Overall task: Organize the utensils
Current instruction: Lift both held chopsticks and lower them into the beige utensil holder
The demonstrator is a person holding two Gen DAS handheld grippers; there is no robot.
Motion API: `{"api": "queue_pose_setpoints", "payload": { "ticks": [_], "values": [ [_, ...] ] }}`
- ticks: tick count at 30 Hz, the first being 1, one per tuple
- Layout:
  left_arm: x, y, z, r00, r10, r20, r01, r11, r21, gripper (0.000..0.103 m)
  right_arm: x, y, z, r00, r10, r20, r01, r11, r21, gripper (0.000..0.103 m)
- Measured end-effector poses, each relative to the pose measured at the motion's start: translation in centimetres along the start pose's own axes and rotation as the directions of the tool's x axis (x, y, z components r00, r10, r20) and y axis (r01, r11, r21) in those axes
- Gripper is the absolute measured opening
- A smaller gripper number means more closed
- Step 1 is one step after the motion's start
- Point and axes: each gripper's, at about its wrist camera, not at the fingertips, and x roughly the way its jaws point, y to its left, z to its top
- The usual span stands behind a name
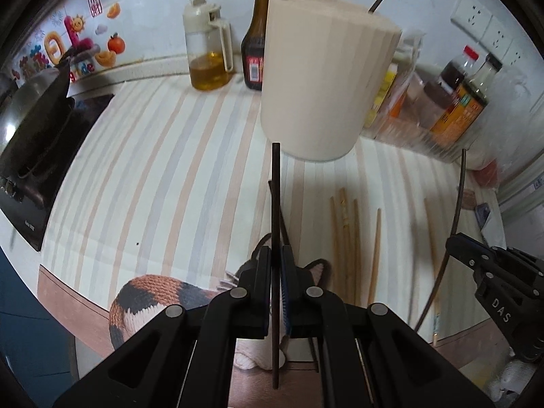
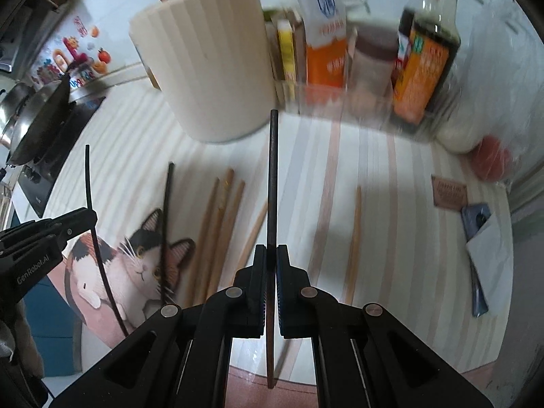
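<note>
Striped mat [image 1: 153, 170], holder [image 1: 323, 78] w/ bottles [image 2: 425, 54]

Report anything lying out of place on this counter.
Several wooden chopsticks lie loose and unaligned on the striped mat, and one dark chopstick lies across the cat mat, outside the beige holder. Each gripper, left and right, holds another dark one. Nothing looks spilled or broken.
</note>
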Motion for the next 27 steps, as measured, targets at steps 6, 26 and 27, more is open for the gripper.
{"api": "queue_pose_setpoints", "payload": {
  "ticks": [6, 26, 27],
  "values": [
    [-2.4, 0.0, 1.2, 0.998, -0.004, 0.063, 0.005, 1.0, -0.012, 0.003, -1.4, 0.5, 2.0, 0.997, 0.004, 0.08, -0.003, 1.0, -0.017, 0.005],
    [-14.9, -1.6, 11.8, 0.921, -0.071, 0.384, 0.071, 0.997, 0.012, 0.003, -10.9, 1.4, 13.1, 0.917, 0.08, 0.391, -0.069, 0.997, -0.044, 0.004],
    [-15.8, -1.8, 12.5, 0.913, -0.075, 0.402, 0.075, 0.997, 0.016, 0.003, -11.8, 1.5, 14.1, 0.907, 0.086, 0.412, -0.071, 0.996, -0.051, 0.004]
  ]
}}
